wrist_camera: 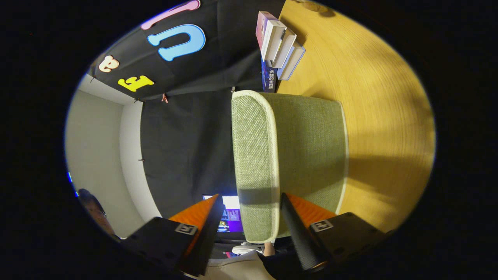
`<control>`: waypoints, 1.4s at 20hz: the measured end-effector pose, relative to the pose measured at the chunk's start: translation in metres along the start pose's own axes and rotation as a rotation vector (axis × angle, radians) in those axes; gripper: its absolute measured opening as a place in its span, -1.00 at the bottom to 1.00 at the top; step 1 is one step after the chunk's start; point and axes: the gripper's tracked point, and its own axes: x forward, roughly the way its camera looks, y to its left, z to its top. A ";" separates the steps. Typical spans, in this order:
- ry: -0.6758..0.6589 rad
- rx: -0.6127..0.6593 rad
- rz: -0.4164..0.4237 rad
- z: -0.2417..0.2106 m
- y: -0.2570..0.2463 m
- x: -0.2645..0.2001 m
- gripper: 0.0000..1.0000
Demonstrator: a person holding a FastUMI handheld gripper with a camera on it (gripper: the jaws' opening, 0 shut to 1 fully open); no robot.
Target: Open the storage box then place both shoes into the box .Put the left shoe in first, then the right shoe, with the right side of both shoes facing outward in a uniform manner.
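The hand-held gripper [249,217], fingers spread wide and empty, straddles the rim of the green storage box [288,155] on the counter [389,116]; opening it seems the step in hand, so next close on the lid edge.

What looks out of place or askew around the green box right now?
Nothing looks spilled or damaged. The green storage box sits on the wooden table, with the tongs open astride its white-trimmed edge. Beyond it, the stacked books are staggered, not squared up. The scene looks sideways because the tongs are rolled over.
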 end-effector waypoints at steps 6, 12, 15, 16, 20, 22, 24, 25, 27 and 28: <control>0.002 0.024 0.008 0.004 -0.006 -0.011 -0.31; -0.009 -0.041 0.044 -0.001 0.019 -0.022 -0.90; -0.031 -0.079 0.064 -0.004 0.048 -0.019 -0.90; -0.033 -0.100 0.069 -0.005 0.059 -0.016 -0.90; -0.069 -0.179 0.108 0.001 0.117 0.006 -0.90; -0.077 -0.226 0.112 0.001 0.141 0.025 -0.90; -0.065 -0.274 0.105 -0.005 0.159 0.047 -0.88; -0.064 -0.287 0.102 -0.006 0.167 0.059 -0.86; -0.066 -0.293 0.105 -0.009 0.184 0.081 -0.86; -0.069 -0.295 0.102 -0.011 0.190 0.094 -0.86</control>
